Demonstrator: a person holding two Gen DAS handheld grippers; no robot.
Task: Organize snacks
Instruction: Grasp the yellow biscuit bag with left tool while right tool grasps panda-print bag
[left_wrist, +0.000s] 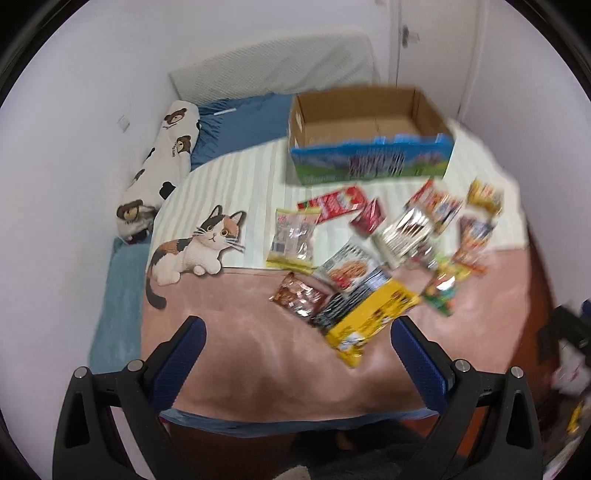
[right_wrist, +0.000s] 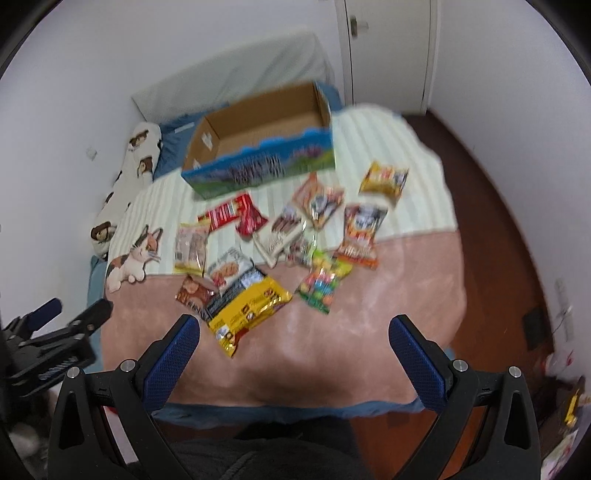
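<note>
Right wrist view, glossy crinkled snack packets (right_wrist: 251, 306), plush pink blanket (right_wrist: 388, 325), rectangular cardboard box (right_wrist: 258, 147)

Both views are smeared by motion blur. In the left wrist view the cardboard box (left_wrist: 369, 136) at upper centre has unreadable printing on its blue front, and the snack packets (left_wrist: 436, 225) right of centre blur together so their labels cannot be read. The yellow packet (left_wrist: 369, 321) covers part of a dark packet (left_wrist: 332, 308). At the lower right edge, dark objects (left_wrist: 565, 354) are cut off and unidentifiable. In the right wrist view the left gripper (right_wrist: 55, 325) at the left edge is partly cut off. The jumble (right_wrist: 569, 406) at the lower right edge is too blurred to name.
</note>
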